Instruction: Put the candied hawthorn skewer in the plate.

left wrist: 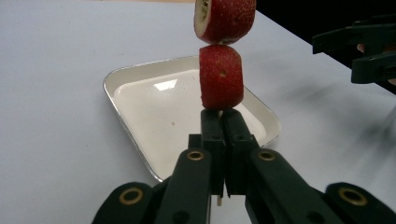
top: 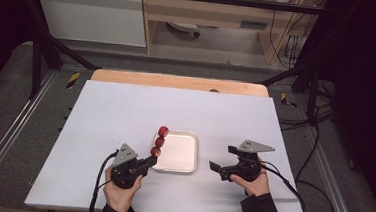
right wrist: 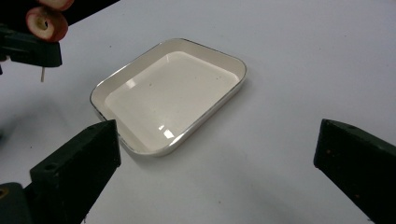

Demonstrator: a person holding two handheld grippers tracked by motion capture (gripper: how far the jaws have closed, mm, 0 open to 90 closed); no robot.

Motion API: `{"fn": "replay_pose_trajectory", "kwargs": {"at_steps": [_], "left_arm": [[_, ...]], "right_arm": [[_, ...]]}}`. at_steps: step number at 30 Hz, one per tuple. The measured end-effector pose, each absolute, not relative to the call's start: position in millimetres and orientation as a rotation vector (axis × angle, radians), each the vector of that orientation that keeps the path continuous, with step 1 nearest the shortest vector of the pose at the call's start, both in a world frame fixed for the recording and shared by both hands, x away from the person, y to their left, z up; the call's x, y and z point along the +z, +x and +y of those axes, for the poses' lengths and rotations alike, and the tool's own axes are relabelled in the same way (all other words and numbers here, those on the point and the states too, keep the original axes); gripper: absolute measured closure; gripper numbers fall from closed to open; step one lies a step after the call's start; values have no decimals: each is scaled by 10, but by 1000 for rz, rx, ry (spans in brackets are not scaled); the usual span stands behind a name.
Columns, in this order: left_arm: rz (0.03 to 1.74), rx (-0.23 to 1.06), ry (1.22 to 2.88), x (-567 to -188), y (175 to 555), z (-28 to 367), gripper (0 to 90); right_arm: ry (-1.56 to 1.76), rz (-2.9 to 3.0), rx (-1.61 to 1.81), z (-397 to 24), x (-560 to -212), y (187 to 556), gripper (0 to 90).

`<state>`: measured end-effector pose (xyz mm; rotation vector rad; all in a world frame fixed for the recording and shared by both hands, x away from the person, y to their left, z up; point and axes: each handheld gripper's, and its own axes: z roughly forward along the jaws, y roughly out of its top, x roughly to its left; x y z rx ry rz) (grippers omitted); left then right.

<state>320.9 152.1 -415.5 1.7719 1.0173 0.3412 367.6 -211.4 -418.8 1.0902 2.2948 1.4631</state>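
Note:
A thin wooden skewer (top: 160, 141) carries three red strawberry pieces in a row. My left gripper (top: 151, 159) is shut on its lower end and holds it tilted over the left rim of a shallow white tray (top: 180, 153). In the left gripper view the jaws (left wrist: 223, 122) pinch the stick just under the lowest piece (left wrist: 221, 77), with another piece (left wrist: 225, 18) above it. My right gripper (top: 221, 157) stands open and empty to the right of the tray. In its own view the gripper (right wrist: 217, 140) frames the empty tray (right wrist: 168, 93), with a strawberry piece (right wrist: 46, 23) at top left.
The tray sits on a white tabletop (top: 125, 111) with bare room to the left, behind and in front. A wooden edge (top: 177, 81) runs along the table's far side. Cables (top: 312, 160) lie off the right edge.

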Motion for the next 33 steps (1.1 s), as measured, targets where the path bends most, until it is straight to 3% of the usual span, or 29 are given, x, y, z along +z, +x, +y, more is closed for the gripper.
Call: {"fn": "replay_pose_trajectory", "kwargs": {"at_steps": [16, 33], "left_arm": [[1009, 340, 1944, -4012, 3522, 1391, 885], [1125, 333, 2186, -4184, 3853, 1115, 885]], "right_arm": [[1104, 2302, 1405, -2480, -4408, 3611, 12], [1124, 2311, 1382, -2568, -4475, 3569, 14]]}}
